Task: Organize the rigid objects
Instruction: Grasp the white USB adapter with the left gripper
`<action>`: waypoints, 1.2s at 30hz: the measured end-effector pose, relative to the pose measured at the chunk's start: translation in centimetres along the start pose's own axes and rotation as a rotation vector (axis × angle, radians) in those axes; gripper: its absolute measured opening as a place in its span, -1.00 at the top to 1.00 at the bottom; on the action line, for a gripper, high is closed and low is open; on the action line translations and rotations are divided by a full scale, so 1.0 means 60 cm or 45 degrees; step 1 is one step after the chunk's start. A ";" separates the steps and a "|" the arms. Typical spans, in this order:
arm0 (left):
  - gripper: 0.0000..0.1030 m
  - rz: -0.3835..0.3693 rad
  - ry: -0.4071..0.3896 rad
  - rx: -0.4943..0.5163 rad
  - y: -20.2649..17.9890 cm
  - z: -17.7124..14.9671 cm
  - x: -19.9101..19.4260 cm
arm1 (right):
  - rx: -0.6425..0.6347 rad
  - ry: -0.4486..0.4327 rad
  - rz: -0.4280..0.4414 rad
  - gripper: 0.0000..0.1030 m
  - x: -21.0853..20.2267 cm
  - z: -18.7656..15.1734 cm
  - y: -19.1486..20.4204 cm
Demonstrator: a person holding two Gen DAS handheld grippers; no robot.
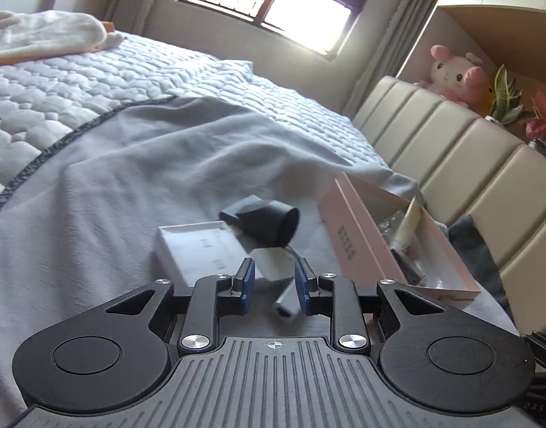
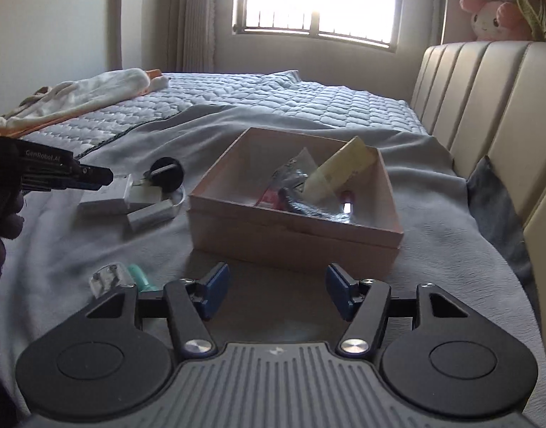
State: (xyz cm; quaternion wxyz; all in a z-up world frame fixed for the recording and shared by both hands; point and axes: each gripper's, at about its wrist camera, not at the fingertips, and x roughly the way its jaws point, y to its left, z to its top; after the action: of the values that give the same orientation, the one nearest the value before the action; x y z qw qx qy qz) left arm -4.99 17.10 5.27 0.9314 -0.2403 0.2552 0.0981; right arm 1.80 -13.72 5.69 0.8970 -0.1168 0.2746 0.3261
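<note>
Right gripper point(image 2: 274, 292): blue pads stood well apart, nothing between them, above grey fleece blanket point(image 2: 433, 185). Left gripper point(image 1: 274, 281): pads part-open, straddling white adapter point(image 1: 273, 262) and grey metal plug point(image 1: 285, 303); contact not discernible. Beyond: flat white rectangular box point(image 1: 194, 249), black rounded charger point(image 1: 269, 226) resting against it. Right of these: open pink cardboard box point(image 2: 294, 235) holding cream tube point(image 2: 340, 171) and crinkled wrappers. Farther: quilted mattress point(image 1: 112, 71), padded ribbed headboard point(image 1: 451, 149).
</note>
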 end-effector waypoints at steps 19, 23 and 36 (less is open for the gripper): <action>0.41 0.062 0.249 0.431 -0.096 -0.020 0.185 | 0.126 0.005 -0.004 -0.41 0.026 -0.095 0.044; 0.47 0.048 0.241 0.394 -0.093 -0.026 0.170 | 0.104 -0.002 -0.015 -0.45 0.028 -0.098 0.050; 0.44 -0.076 0.291 0.339 -0.060 -0.136 -0.026 | 0.096 0.061 0.093 -0.85 0.033 -0.095 0.047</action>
State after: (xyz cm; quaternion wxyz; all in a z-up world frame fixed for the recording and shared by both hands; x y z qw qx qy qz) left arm -8.73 9.82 1.34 0.9224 -0.1319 0.3630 0.0076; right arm -1.18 -12.77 -0.21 0.8814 -0.0805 0.3123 0.3452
